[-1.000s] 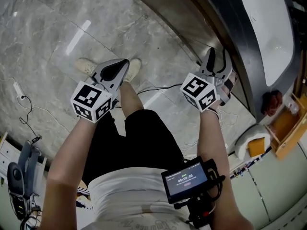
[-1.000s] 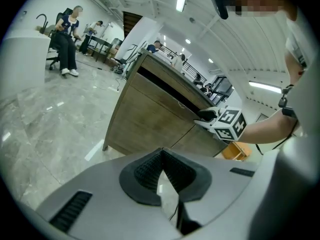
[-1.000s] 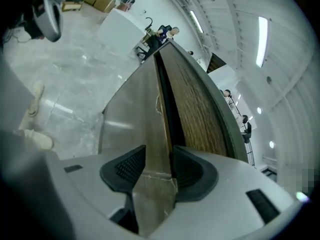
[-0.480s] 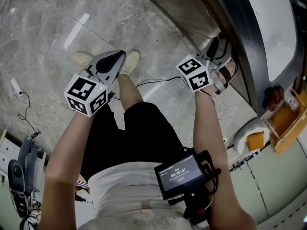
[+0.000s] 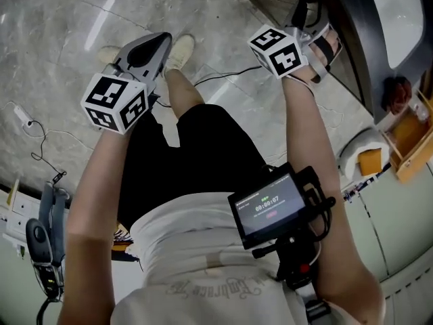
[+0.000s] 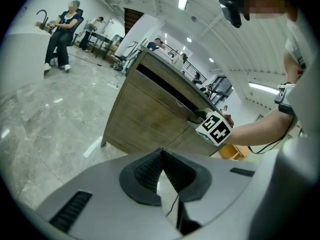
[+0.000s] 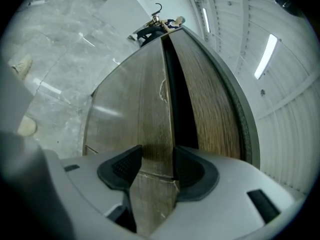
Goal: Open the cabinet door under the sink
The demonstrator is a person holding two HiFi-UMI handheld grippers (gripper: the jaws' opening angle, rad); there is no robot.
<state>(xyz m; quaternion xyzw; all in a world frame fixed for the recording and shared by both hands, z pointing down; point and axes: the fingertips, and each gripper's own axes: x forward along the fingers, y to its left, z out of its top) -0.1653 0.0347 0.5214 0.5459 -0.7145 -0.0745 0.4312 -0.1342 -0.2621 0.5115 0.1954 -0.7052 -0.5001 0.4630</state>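
Right gripper (image 7: 157, 153) is up against the cabinet door (image 7: 150, 109) under the sink (image 5: 399, 12). The door's wood edge runs straight between its two pads. Jaws are wide apart and have just been opening; pads flank the edge closely, no firm squeeze visible. A dark gap lies just to the right of that edge, then more wood panel.

Left gripper (image 6: 162, 151) is held well apart from the cabinet, over the grey marble floor (image 5: 61, 32). Its pads meet, with nothing between them.

Around: the person's shoes (image 5: 179, 49) are on the floor near the cabinet base, with a thin cable (image 5: 216, 78) trailing past them. A wooden box (image 5: 413, 141) sits by the wall beyond the sink. Nothing blocks the door front.

Writing: a small monitor (image 5: 270, 205) on the person's chest shows figures too small to read. The gripper cubes carry black-and-white square markers only.
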